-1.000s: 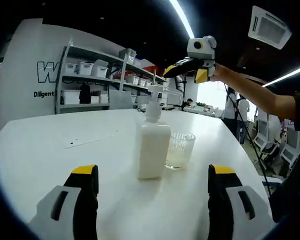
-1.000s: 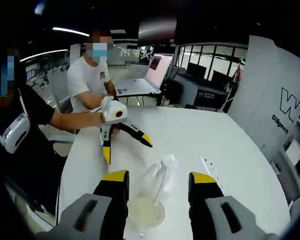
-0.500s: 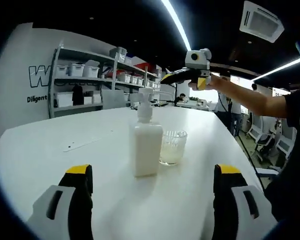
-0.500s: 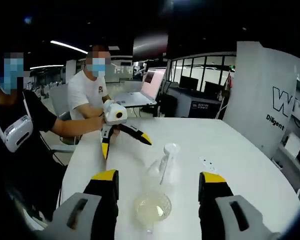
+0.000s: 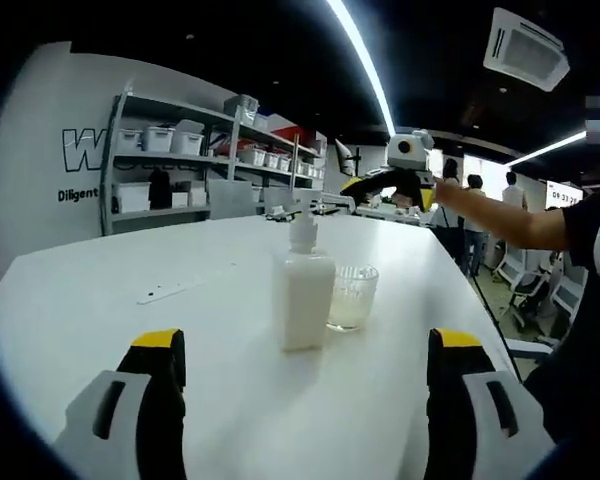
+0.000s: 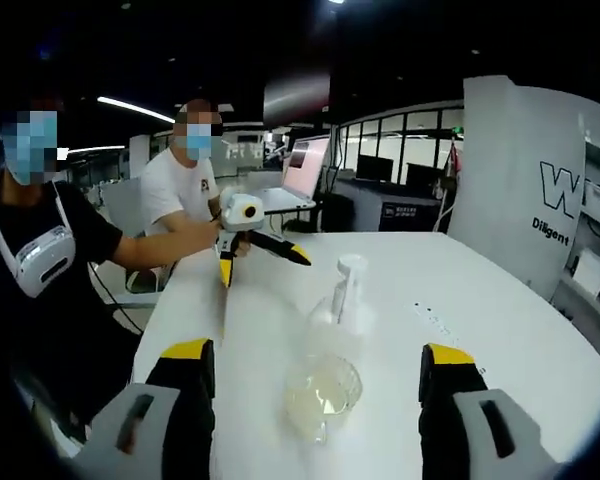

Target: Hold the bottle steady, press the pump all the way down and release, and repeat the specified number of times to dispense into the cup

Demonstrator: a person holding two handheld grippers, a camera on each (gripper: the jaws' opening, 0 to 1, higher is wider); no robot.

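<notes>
Lower now than half a second ago, the right claw sits level with the pump head in the left gripper view, up and to the right of the bottle, where before it was held high above. It touches nothing. In the right gripper view the cup has drawn nearer between that claw's own jaws.

White surface spreads broadly around the bottle and cup, bare on all sides except for a small flat strip lying well off to the left in the left gripper view. The surface's rounded far edge curves behind the bottle, with shelving of bins beyond it. Its near-side edge runs past the seated person in the right gripper view.

The bottle stands upright near the middle of the surface, pump spout up, with the glass cup just beside it holding a little pale liquid.

The left claw is spread wide, its jaws well apart on either side of the bottle and short of it, gripping nothing. The right claw's jaws are likewise wide, flanking the cup without contact.
</notes>
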